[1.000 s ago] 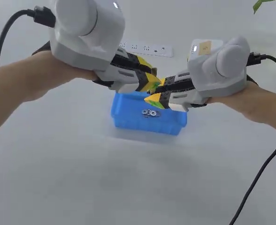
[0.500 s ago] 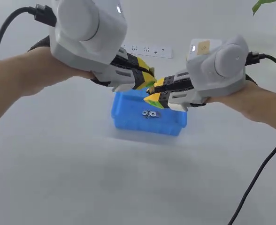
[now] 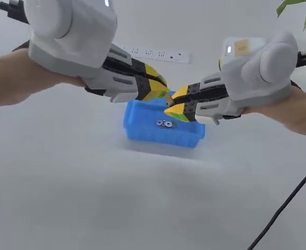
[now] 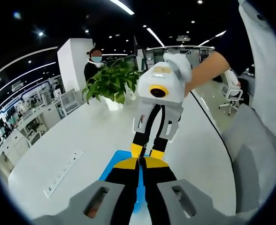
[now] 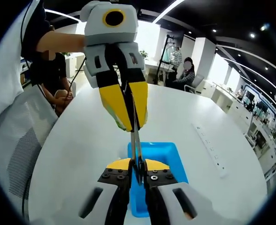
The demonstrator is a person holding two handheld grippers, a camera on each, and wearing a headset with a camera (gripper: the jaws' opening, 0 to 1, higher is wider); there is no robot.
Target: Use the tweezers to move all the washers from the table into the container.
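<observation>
Fingers (image 3: 154, 87) of the left gripper (image 3: 165, 95) and of the right gripper (image 3: 169, 104) are pinching narrow on the tweezers (image 5: 136, 140), which are bridging the 2 sets of tips. Compared with 0.5 s ago, the 2 gripper bodies are spreading slightly outward while the tips are staying together over the container (image 3: 142, 131). That is looking more like a handover or regrip of the tweezers than a fresh pick. Washers (image 3: 165, 124) are lying clustered on the container floor, just below the meeting fingertips and apart from them. With them already inside, the task is probably nearing its end.
</observation>
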